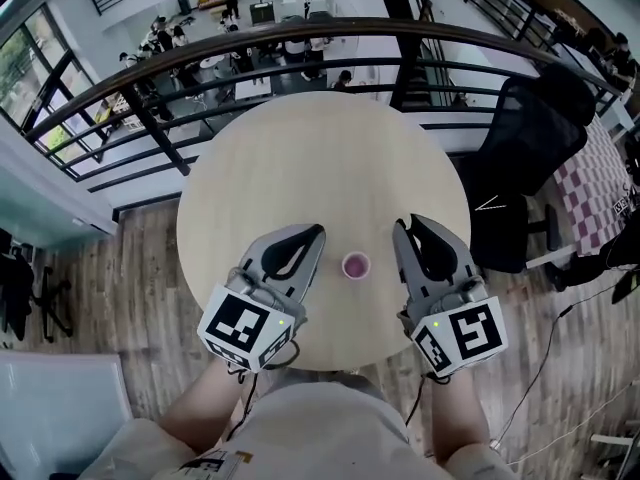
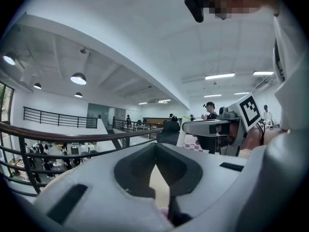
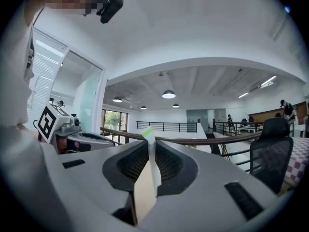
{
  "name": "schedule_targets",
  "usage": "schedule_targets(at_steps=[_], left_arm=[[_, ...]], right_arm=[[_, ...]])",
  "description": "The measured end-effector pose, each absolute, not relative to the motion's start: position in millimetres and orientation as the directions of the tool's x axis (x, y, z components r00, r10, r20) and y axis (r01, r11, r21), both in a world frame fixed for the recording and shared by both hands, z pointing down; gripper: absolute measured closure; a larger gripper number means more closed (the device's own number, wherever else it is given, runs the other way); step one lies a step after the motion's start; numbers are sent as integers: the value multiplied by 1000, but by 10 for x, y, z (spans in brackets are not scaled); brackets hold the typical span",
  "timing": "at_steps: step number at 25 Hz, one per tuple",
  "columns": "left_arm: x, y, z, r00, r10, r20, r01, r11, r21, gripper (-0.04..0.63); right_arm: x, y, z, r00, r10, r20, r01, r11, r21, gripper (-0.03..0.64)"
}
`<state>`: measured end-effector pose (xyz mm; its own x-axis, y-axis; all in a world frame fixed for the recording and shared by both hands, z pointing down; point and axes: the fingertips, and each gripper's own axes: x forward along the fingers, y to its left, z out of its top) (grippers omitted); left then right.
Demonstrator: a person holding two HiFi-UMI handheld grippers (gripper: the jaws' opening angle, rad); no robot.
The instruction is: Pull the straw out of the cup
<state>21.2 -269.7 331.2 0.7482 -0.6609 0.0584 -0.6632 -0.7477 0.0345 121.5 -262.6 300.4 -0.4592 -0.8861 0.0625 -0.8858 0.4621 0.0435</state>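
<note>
Head view, one cup (image 1: 356,265), one table (image 1: 300,168)

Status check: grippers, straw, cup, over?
Left gripper shut, empty. Right gripper shut on straw, lifted clear of cup. Cup upright on table, nothing in the way.

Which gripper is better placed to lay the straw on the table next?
Right, probably: the right gripper is shut on the straw, clear of the cup; the left gripper holds nothing.
</note>
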Motion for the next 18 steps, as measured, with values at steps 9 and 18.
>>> schedule_targets(at_steps=[9, 18], left_arm=[[176, -2291, 2773, 774, -633, -32, -633, -774, 6, 583], [205, -2000, 2900, 792, -610, -10, -610, -792, 9, 583]], right_arm=[[1232, -2034, 2400, -468, -881, -76, -884, 465, 50, 561], [1208, -1780, 2683, -459, -888, -34, -888, 460, -23, 561]])
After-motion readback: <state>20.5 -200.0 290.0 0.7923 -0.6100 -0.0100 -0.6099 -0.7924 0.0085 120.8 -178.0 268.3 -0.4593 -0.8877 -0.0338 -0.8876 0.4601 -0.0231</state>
